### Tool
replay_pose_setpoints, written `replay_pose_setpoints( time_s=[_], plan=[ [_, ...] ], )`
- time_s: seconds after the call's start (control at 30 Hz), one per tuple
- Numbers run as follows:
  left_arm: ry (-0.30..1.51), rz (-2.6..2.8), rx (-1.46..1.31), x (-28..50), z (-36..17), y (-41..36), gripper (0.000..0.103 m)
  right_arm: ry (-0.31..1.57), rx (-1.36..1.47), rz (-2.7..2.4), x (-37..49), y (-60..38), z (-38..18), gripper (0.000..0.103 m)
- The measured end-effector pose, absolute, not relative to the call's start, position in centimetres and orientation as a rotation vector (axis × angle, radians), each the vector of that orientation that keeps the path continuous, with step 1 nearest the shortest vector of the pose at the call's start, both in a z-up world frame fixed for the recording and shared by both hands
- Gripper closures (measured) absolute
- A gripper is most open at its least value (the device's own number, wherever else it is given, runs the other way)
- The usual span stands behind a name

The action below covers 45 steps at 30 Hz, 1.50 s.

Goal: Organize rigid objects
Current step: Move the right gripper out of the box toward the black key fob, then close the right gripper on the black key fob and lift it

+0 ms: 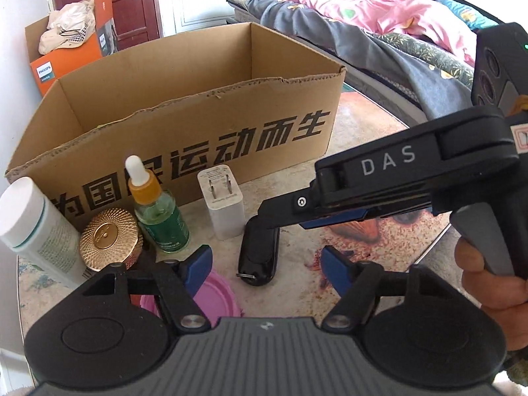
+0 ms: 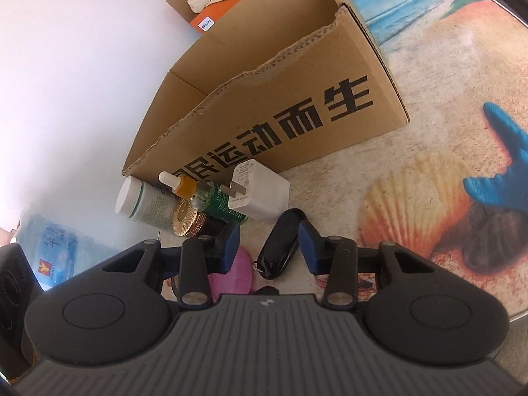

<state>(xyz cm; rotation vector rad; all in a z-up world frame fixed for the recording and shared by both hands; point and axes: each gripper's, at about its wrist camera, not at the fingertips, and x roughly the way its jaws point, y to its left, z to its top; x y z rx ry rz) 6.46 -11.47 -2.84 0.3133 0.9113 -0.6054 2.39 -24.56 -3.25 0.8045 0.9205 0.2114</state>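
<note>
An open cardboard box (image 1: 184, 112) stands on the table; it also shows in the right wrist view (image 2: 290, 76). In front of it stand a white tube (image 1: 36, 227), a gold-lidded jar (image 1: 109, 237), a green dropper bottle (image 1: 158, 211), a white charger plug (image 1: 222, 208) and a black key fob (image 1: 259, 254). A pink lid (image 1: 214, 297) lies nearest. My left gripper (image 1: 267, 260) is open and empty, above the lid and fob. My right gripper (image 2: 269, 244) is open, its blue fingers either side of the black key fob (image 2: 280, 247), apart from it.
An orange Philips box (image 1: 66, 56) with a cloth on it stands behind the cardboard box. A bed with pink and grey bedding (image 1: 379, 23) lies at the right. The round table has a beach-print cover (image 2: 429, 171). A blue tissue pack (image 2: 56, 250) is at the left.
</note>
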Motion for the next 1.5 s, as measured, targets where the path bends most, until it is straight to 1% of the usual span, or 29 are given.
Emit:
replay_pose_setpoints(
  time_s=[0.03, 0.1, 0.3, 0.47, 0.57, 0.83, 0.9, 1.0, 1.13, 1.3, 1.33, 1.5],
  plan=[
    [0.922, -0.601, 0.322, 6.7, -3.1, -11.9, 0.038, 0.927, 0.826, 0.213, 2.6, -24.9, -3.4, 0.064],
    [0.944, -0.602, 0.332, 7.2, -3.5, -12.5, 0.043, 0.937, 0.862, 0.215, 3.0, -25.3, -4.0, 0.064],
    [1.004, -0.597, 0.384, 8.3, -4.6, -14.5, 0.049, 0.957, 0.929, 0.234, 3.2, -26.3, -4.9, 0.064],
    [1.050, -0.605, 0.371, 9.0, -5.1, -15.7, 0.049, 0.976, 0.951, 0.252, 3.5, -26.4, -5.7, 0.064],
    [1.074, -0.621, 0.347, 9.3, -5.4, -16.5, 0.053, 0.975, 0.952, 0.256, 3.4, -26.6, -5.8, 0.063],
    [1.052, -0.712, 0.303, 7.3, -5.6, -16.7, 0.053, 0.960, 0.944, 0.233, 1.8, -28.3, -5.5, 0.062],
    [1.018, -0.723, 0.263, 6.5, -5.5, -16.3, 0.057, 0.955, 0.964, 0.237, 1.1, -29.0, -5.5, 0.062],
    [0.982, -0.731, 0.228, 5.6, -5.3, -15.7, 0.057, 0.942, 0.968, 0.220, 0.3, -29.8, -5.3, 0.062],
    [0.993, -0.708, 0.249, 5.6, -5.6, -15.7, 0.057, 0.936, 0.943, 0.197, -0.1, -30.1, -5.2, 0.063],
    [1.033, -0.708, 0.197, 7.0, -6.1, -15.4, 0.057, 0.961, 0.902, 0.200, 0.7, -29.0, -5.5, 0.064],
    [1.032, -0.706, 0.192, 7.5, -6.1, -15.1, 0.059, 0.963, 0.906, 0.211, 0.8, -28.8, -5.6, 0.064],
    [1.020, -0.696, 0.193, 7.3, -6.0, -14.6, 0.059, 0.957, 0.899, 0.239, 0.9, -28.3, -5.2, 0.063]
  ],
)
